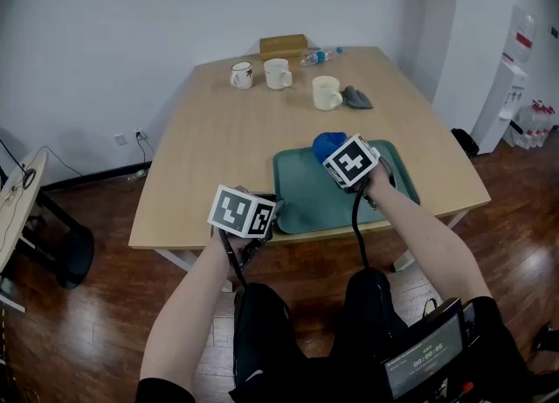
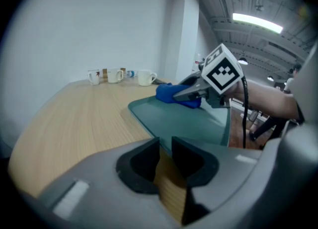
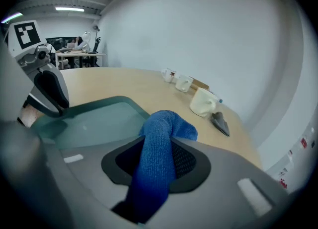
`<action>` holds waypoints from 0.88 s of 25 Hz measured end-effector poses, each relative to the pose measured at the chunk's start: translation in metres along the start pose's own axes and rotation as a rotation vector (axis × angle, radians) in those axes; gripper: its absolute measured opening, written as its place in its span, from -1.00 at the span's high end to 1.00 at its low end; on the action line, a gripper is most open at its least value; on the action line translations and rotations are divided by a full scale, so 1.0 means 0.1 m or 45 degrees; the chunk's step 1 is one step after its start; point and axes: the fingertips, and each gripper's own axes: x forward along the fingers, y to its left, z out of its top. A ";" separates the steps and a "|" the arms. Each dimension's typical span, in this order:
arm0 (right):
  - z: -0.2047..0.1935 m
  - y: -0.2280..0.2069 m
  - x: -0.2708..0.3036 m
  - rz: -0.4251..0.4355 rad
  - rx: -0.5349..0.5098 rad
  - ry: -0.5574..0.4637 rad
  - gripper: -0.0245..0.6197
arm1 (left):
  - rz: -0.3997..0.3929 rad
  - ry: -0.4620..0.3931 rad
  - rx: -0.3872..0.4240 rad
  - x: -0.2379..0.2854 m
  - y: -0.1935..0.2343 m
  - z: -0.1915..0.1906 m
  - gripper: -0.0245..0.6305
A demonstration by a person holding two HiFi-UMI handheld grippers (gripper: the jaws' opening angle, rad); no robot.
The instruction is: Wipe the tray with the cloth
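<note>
A pale wooden desk [image 1: 210, 148] is seen from above, with a person seated at its near edge and a two-jaw tool held in each hand. A green tray [image 1: 306, 209] lies flat on the desk's near part, close to the edge.

The left tool [image 2: 166, 146] is set at the tray's near-left corner. Its dark jaws are drawn close together with only a narrow gap, and the corner rim appears to be pinched between their tips.

The right tool [image 3: 160, 149] is held over the tray's far right part. Its jaws are clamped on a blue cloth [image 1: 327, 142], which is bunched up between them and sticks out past the tips. The cloth's free end is seen above the tray's far side; whether it touches the tray's floor cannot be told.

At the desk's far end, well apart from the tray, two white mugs [image 1: 242, 75] are stood side by side. A third mug [image 1: 327, 93] is placed nearer, with a small grey object [image 1: 356, 97] just beside it. A plastic bottle [image 1: 319, 57] is laid on its side near a wooden box [image 1: 284, 45] at the far edge.
</note>
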 end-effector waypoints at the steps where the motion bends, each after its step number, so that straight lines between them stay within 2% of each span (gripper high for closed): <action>1: 0.11 0.14 0.04 0.031 -0.012 -0.016 0.53 | 0.002 0.000 0.003 0.00 0.01 0.00 0.68; 6: 0.67 0.87 0.11 0.178 -0.121 -0.107 0.53 | 0.003 0.000 0.002 0.00 0.03 0.00 0.68; 9: 0.80 1.19 0.11 0.267 -0.118 -0.112 0.53 | 0.001 0.000 -0.004 -0.01 0.04 0.00 0.68; 11: 0.79 1.21 0.05 0.271 -0.163 -0.103 0.53 | 0.004 -0.003 0.000 -0.01 0.03 0.00 0.68; 13: 0.63 1.04 0.01 0.233 -0.168 -0.058 0.53 | 0.011 -0.003 0.007 -0.01 0.03 -0.01 0.68; 15: 0.37 0.70 -0.05 0.176 -0.113 -0.004 0.53 | 0.014 -0.003 0.011 -0.02 0.02 -0.01 0.68; 22: -0.81 -0.79 -0.46 -0.048 0.204 0.174 0.53 | 0.027 -0.013 0.023 -0.02 -0.01 0.02 0.68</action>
